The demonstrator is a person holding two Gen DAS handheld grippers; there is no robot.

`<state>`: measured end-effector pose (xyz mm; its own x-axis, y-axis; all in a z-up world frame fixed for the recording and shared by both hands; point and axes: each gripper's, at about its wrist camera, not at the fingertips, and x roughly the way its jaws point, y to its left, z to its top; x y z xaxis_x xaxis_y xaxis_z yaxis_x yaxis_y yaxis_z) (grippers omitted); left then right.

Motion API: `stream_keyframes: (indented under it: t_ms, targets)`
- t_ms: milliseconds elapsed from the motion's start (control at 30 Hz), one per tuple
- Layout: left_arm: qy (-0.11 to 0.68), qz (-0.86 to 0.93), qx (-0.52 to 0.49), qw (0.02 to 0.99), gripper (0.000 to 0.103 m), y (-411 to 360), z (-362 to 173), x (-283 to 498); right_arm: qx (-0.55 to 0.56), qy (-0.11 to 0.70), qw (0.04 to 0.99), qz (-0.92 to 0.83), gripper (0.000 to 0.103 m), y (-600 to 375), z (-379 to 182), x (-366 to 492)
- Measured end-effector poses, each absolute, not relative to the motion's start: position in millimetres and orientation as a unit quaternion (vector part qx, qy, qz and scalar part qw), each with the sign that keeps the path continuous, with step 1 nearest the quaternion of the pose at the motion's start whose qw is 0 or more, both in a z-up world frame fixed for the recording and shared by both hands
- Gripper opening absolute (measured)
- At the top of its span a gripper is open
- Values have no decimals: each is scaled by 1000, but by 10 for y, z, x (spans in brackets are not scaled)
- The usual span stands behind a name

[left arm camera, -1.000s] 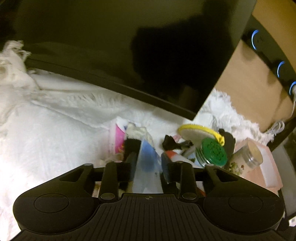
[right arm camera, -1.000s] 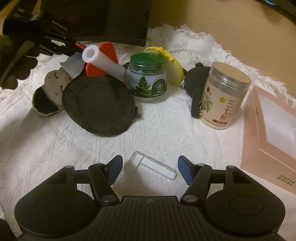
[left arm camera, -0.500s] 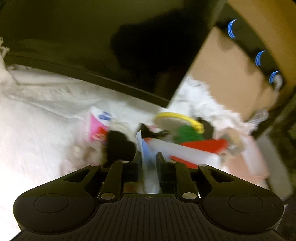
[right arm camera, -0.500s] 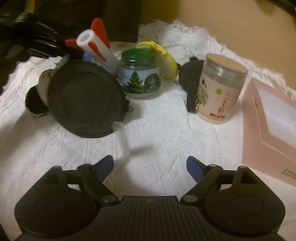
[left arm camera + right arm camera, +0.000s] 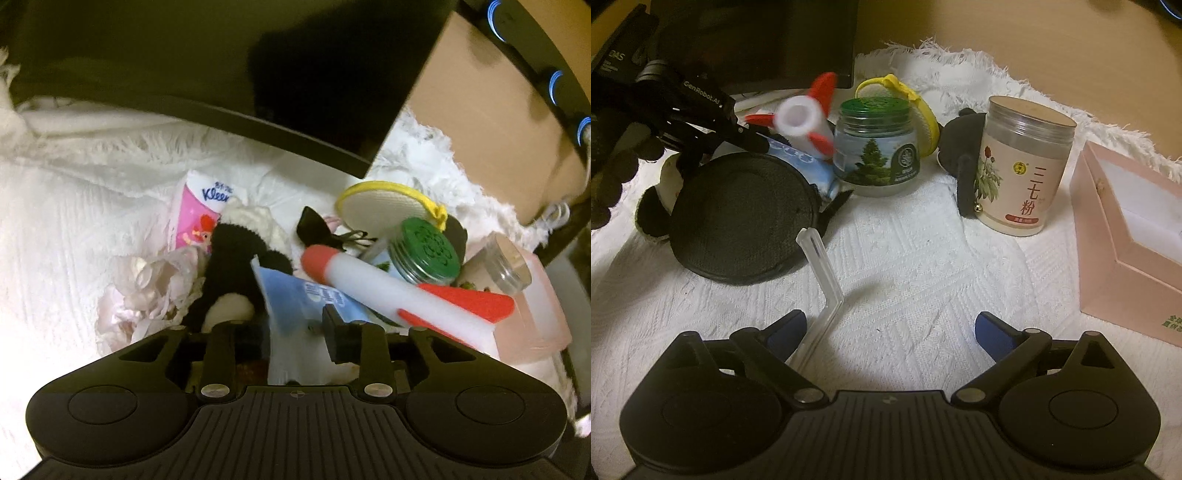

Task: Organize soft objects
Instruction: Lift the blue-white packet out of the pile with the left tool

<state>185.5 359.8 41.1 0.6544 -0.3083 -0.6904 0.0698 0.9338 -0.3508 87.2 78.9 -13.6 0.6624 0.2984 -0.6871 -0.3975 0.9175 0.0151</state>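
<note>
My left gripper (image 5: 295, 325) is shut on a light blue packet (image 5: 295, 306), which also shows in the right wrist view (image 5: 801, 158). A white foam rocket (image 5: 388, 291) with red fins rests across the packet and against the green-lidded jar (image 5: 424, 251). A black-and-white plush (image 5: 229, 266), a pink tissue pack (image 5: 195, 218) and pink lace fabric (image 5: 147, 288) lie to the left of it. My right gripper (image 5: 890, 328) is open and empty over the white cloth (image 5: 923, 266). A clear plastic piece (image 5: 822, 280) leans against its left finger.
A black round pad (image 5: 742, 218), a yellow-rimmed puff (image 5: 923, 110), a labelled powder jar (image 5: 1023, 166), a black plush (image 5: 960, 144) and a pink box (image 5: 1130, 243) stand on the cloth. A dark monitor (image 5: 221, 55) overhangs at the back.
My left gripper has lifted the blue packet, and the foam rocket has swung round to point its open end at the right camera. The clear plastic piece has tipped up beside my right gripper.
</note>
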Motion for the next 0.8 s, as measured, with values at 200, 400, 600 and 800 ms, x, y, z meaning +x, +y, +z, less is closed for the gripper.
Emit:
stream_keyframes:
  t_ms: [200, 400, 600, 800]
  targets:
    - [409, -98, -196, 886, 23, 3662, 377, 1889, -67, 363, 909, 191, 99, 792, -134, 881]
    - [383, -175, -239, 875, 22, 3670, 602, 1785, -68, 363, 909, 191, 99, 791, -135, 881]
    - [369, -176, -233, 882, 32, 3519, 564, 1824, -73, 365, 910, 185, 99, 811, -135, 887]
    - [434, -185, -167, 866, 33, 3271, 419, 1976, -94, 378, 901, 189, 99, 813, -66, 823]
